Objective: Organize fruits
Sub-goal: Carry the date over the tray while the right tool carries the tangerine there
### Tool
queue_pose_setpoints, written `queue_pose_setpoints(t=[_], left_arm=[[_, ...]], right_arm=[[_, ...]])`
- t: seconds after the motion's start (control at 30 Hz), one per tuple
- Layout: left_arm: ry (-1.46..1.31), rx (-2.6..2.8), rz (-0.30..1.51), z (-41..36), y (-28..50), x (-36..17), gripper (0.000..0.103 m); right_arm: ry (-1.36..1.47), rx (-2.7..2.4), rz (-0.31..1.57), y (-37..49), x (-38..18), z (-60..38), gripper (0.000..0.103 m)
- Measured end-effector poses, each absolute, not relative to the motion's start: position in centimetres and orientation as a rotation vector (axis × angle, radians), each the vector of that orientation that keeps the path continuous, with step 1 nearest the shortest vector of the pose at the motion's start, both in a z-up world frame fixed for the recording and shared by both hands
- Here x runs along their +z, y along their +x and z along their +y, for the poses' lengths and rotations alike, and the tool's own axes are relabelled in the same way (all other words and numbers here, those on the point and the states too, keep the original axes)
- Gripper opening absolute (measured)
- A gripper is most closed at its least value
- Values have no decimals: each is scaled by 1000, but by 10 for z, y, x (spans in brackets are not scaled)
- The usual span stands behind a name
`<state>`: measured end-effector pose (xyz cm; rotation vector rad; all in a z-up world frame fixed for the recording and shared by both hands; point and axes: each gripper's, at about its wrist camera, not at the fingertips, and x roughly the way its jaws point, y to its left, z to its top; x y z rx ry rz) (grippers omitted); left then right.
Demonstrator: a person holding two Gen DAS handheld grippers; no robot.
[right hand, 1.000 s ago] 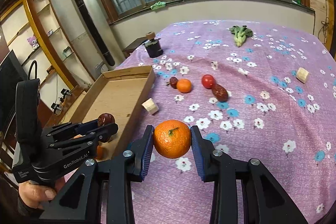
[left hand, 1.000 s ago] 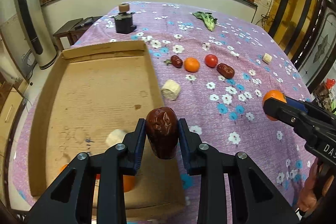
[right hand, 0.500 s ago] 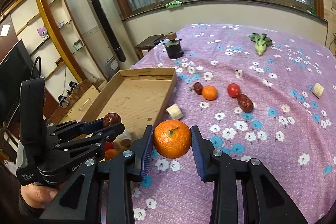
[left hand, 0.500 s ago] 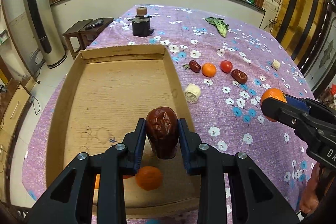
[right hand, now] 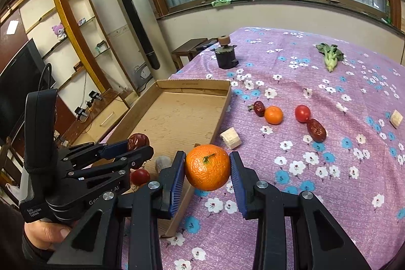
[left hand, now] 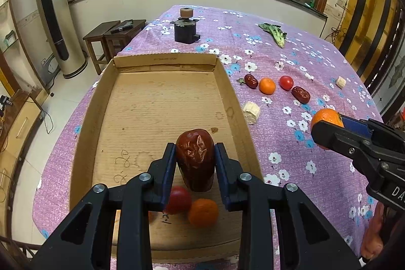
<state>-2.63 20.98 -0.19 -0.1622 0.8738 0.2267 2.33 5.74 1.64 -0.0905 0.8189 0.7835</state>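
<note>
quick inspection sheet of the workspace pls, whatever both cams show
surface: purple floral tablecloth
job's things: cardboard tray holding a tomato and an orange; two dates, one orange, one tomato loose on the cloth
clutter: pale chunks, leafy greens, dark device
grippers: left gripper shut on a date; right gripper shut on an orange
cables: wires on the floor
surroundings: windows, tower air conditioner, shelves

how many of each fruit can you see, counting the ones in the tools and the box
wrinkled dark red dates: 3
round orange tangerines: 3
round red tomatoes: 2
total: 8; the left tool may hide more in the cardboard box
</note>
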Motion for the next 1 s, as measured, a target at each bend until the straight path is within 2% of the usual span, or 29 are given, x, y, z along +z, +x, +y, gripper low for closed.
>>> queue_pose_setpoints(t=[1.0], left_arm=[[-304, 328, 909, 298, -21, -24, 28]], right_arm=[[-165, 880, 893, 46, -19, 159, 35]])
